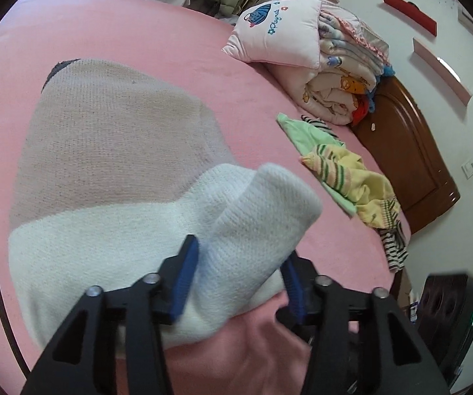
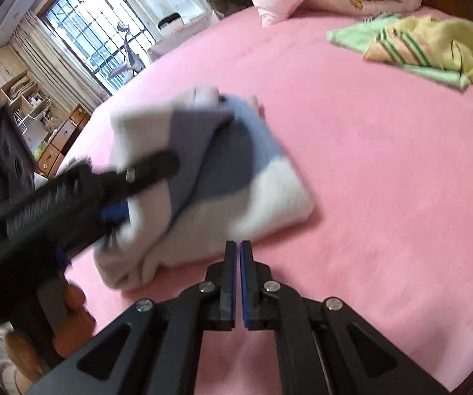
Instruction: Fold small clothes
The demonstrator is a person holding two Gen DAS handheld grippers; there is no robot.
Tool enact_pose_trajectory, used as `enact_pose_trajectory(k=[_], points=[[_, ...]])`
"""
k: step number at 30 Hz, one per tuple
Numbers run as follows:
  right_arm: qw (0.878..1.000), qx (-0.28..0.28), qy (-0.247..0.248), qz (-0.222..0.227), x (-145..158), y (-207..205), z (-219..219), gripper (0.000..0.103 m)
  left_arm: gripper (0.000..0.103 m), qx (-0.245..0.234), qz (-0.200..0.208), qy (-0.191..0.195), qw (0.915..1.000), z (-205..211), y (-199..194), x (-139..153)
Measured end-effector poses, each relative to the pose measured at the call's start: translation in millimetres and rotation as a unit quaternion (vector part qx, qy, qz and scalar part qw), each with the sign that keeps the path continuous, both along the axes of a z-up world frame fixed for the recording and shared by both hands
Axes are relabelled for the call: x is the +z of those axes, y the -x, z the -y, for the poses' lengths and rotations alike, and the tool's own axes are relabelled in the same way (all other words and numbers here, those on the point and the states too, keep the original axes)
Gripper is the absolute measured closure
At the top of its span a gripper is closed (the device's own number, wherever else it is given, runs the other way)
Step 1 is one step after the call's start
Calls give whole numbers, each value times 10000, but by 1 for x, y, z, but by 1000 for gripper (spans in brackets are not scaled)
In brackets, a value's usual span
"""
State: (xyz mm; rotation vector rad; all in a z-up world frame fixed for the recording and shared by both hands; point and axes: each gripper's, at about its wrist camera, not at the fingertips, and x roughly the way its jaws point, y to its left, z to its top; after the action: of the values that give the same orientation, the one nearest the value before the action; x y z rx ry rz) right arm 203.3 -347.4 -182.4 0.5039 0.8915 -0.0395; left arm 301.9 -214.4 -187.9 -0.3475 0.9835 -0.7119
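A small knitted sweater (image 1: 104,151), beige, white and grey, lies partly folded on the pink bed (image 1: 137,33). My left gripper (image 1: 241,263) has its jaws around a thick white fold of the sweater, which fills the gap between the blue pads. The right wrist view shows the sweater (image 2: 236,177) as a folded bundle with the left gripper (image 2: 114,210) at its left edge, blurred. My right gripper (image 2: 238,247) is shut and empty, just in front of the sweater's near edge above the sheet.
A heap of small yellow, green and striped clothes (image 1: 351,177) lies to the right, also in the right wrist view (image 2: 433,49). Folded quilts and a pink pillow (image 1: 302,42) sit by the brown headboard (image 1: 407,151). A window (image 2: 98,39) and shelves stand beyond the bed.
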Motion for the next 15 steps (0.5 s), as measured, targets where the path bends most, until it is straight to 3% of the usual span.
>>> enact_pose_trajectory(k=[6,7,9,11,15], points=[[9980,192,-581,132,20,-36,28,97,49,131,57,80,9999,-5,6,2],[9971,224,-713,116,17,-25,43,91,49,152,67,95,9998,-8,7,1],[9937,282,-1083,23,13,-37,54,50,49,208,108,121,9997,-10,10,1],[9901,272,-1375,-69,7,-50,63,42,49,260,161,123,9995,-12,12,1],[9801,328,-1948,-193,-3,-71,75,42,49,336,196,108,9992,-14,16,0]])
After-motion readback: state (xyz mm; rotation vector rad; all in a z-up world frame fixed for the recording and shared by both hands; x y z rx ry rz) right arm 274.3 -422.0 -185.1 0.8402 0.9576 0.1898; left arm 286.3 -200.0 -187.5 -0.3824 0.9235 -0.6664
